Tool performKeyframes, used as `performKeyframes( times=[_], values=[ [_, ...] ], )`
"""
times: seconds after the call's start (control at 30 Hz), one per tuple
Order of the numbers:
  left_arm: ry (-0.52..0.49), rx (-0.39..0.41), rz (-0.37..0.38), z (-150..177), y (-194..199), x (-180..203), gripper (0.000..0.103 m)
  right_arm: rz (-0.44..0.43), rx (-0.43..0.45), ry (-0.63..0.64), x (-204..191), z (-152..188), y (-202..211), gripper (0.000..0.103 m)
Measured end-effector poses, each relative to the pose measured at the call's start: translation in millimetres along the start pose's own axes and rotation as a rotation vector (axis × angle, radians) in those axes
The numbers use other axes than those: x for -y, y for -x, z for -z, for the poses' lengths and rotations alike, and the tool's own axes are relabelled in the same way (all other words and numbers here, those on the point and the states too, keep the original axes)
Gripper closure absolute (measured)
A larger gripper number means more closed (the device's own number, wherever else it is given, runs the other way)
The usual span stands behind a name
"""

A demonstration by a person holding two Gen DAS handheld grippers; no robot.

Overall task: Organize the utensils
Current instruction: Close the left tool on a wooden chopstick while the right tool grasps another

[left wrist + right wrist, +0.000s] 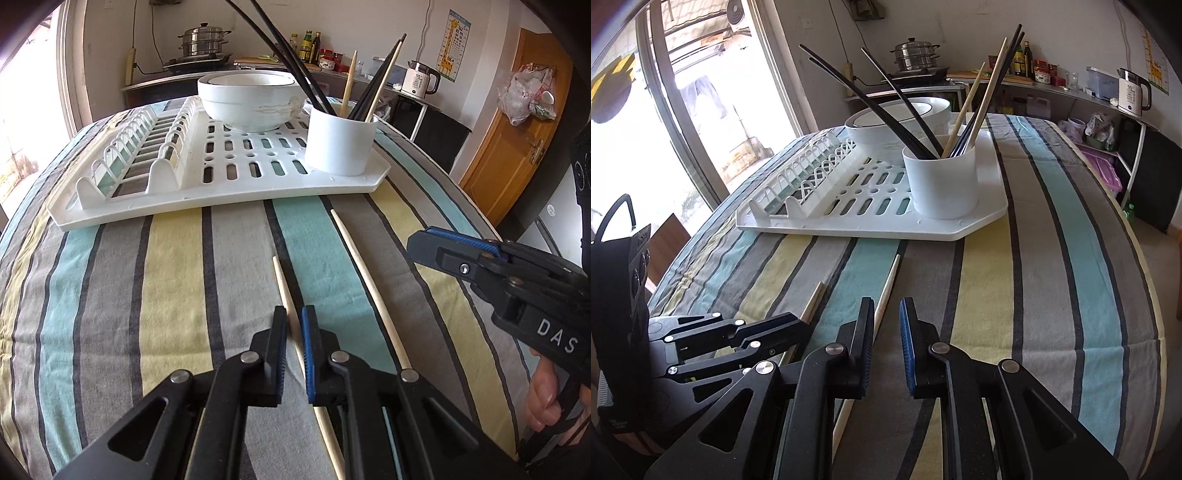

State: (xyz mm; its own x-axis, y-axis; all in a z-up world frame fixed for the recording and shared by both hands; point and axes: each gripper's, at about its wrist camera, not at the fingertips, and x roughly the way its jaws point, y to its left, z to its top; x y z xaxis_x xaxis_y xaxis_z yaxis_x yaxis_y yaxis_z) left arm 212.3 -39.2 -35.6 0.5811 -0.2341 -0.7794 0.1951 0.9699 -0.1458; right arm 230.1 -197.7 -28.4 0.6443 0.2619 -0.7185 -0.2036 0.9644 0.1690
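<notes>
Two pale wooden chopsticks lie on the striped tablecloth. The left one (pixel 286 295) runs between the fingers of my left gripper (pixel 294 321), whose jaws are narrowly open around it, not clamped. The longer right one (pixel 365 280) lies free beside it. In the right wrist view my right gripper (pixel 886 314) is open, hovering with that long chopstick (pixel 888 284) just left of its gap. A white utensil cup (pixel 340 144) on the white drying rack (pixel 229 192) holds several black and wooden chopsticks.
A white bowl (pixel 247 99) sits on the rack behind the cup. The rack's plate slots (pixel 136 147) stand at its left. The table edge falls off at the right (pixel 1160 332). A counter with a pot and a kettle (pixel 419 79) stands behind.
</notes>
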Motion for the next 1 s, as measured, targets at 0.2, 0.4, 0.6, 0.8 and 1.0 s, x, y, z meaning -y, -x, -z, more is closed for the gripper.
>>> performKeyframes(
  times=[0.2,0.4,0.6,0.8,1.0],
  values=[
    [0.018,0.006,-0.023,-1,0,-15,0.094,0.022,-0.073,0.037,-9,-7,-29,0.089],
    [0.033,0.008,-0.031,-4,0,-27,0.094,0.058,-0.116,0.068,-13,-12,-47,0.089],
    [0.031,0.002,-0.029,-8,-1,-32,0.094,0.109,-0.145,0.095,-19,-19,-53,0.093],
    [0.030,-0.012,-0.030,-12,-3,-31,0.095,0.110,-0.146,0.100,-20,-22,-52,0.097],
    [0.016,0.001,-0.021,-18,4,-29,0.099,0.070,-0.057,0.074,-16,-28,-22,0.097]
  ],
)
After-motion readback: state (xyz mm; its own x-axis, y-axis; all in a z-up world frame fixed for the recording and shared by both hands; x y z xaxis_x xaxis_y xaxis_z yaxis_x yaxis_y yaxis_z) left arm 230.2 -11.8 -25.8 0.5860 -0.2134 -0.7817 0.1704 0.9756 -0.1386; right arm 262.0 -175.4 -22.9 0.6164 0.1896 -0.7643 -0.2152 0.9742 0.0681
